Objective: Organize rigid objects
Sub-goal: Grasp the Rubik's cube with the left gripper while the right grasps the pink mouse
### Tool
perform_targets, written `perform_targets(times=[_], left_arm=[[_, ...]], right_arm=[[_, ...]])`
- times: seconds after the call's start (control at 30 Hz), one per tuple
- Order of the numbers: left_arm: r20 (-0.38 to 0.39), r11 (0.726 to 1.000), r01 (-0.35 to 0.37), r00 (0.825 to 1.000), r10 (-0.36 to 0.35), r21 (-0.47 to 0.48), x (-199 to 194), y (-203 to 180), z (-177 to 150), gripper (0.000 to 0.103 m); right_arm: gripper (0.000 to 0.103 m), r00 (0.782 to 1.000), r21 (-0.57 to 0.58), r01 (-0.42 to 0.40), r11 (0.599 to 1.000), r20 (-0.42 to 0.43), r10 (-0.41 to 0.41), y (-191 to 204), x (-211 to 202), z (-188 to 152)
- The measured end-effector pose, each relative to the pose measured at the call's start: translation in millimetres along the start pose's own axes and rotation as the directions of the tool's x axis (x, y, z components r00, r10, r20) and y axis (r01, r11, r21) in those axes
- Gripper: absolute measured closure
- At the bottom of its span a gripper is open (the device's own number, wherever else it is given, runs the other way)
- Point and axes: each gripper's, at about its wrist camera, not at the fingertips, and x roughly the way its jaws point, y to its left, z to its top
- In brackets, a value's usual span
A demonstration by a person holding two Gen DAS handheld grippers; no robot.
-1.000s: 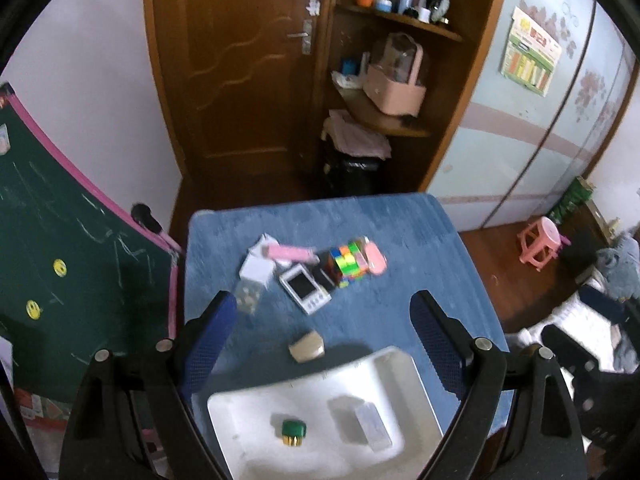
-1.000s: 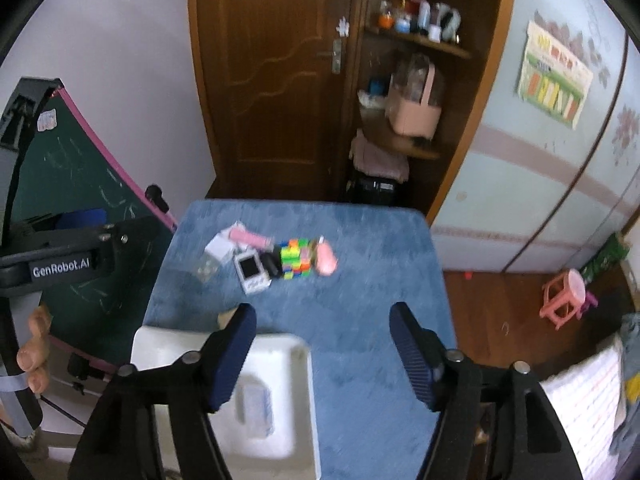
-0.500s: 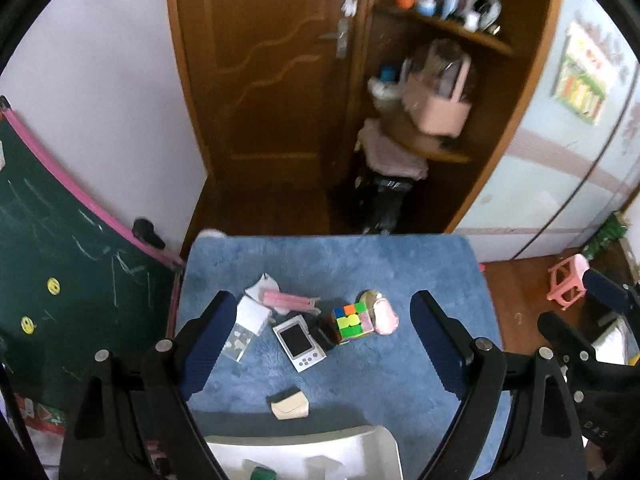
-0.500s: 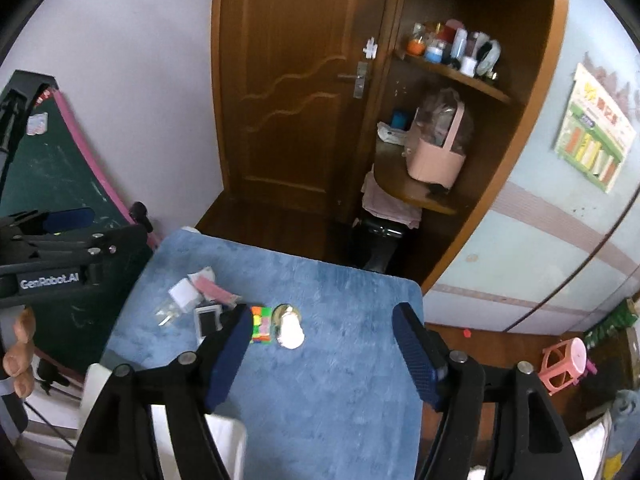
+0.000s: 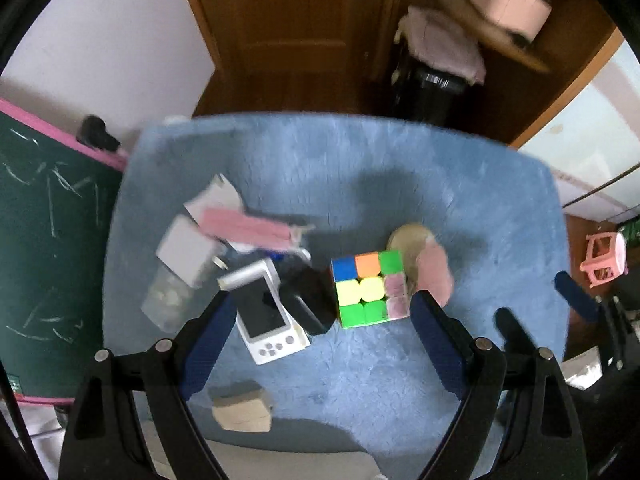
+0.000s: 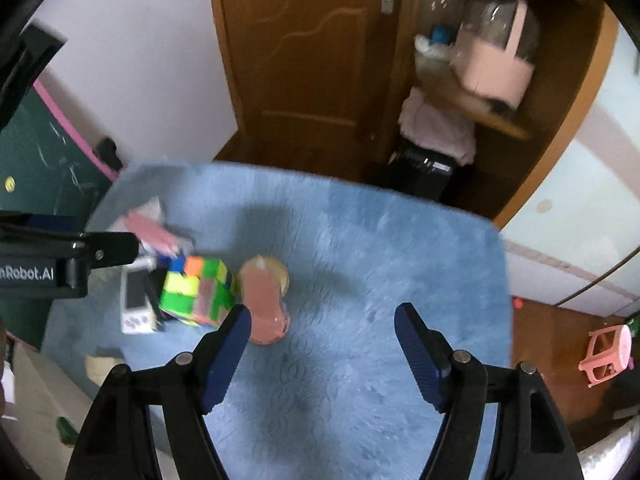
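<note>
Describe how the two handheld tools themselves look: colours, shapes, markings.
Both match. The left tool and the right tool each have two black angular arms with silver round screws, ending in dark blue textured pads. In the right wrist view the left tool's black body carries white lettering, partly cut off, reading "nRobot.AI". No cables or sleeves are visible.

Multicoloured cube [image 5: 366,288] on blue fuzzy cloth [image 5: 360,184], beside white handheld [image 5: 266,320].
</note>
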Motion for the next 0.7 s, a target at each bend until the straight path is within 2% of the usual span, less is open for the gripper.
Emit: perform_targets(times=[0.13,0.3,0.4,0.7], left_arm=[[-0.074,1.0,-0.023,0.997,0.022,-0.011,30,-10,0,0.013],[-0.127,0.999,-0.027,0.992,0.022,-0.044,50,-15,1,0.013],[-0.129,0.998,-0.008,0.992,0.0,-0.067,52,-18,3,0.012],[-0.182,0.995,-0.047,0.983,0.032,-0.083,64,-34,7,0.012]], right_arm=[[0.028,0.995,0.026,-0.09,0.996,-0.03,0.091,4,37,-22],[0.028,0.992,0.037,-0.124,0.992,-0.029,0.126,4,52,-28],[0.028,0.988,0.049,-0.15,0.987,-0.029,0.151,3,57,-32],[0.028,0.984,0.041,-0.176,0.984,-0.024,0.177,9,63,-37]])
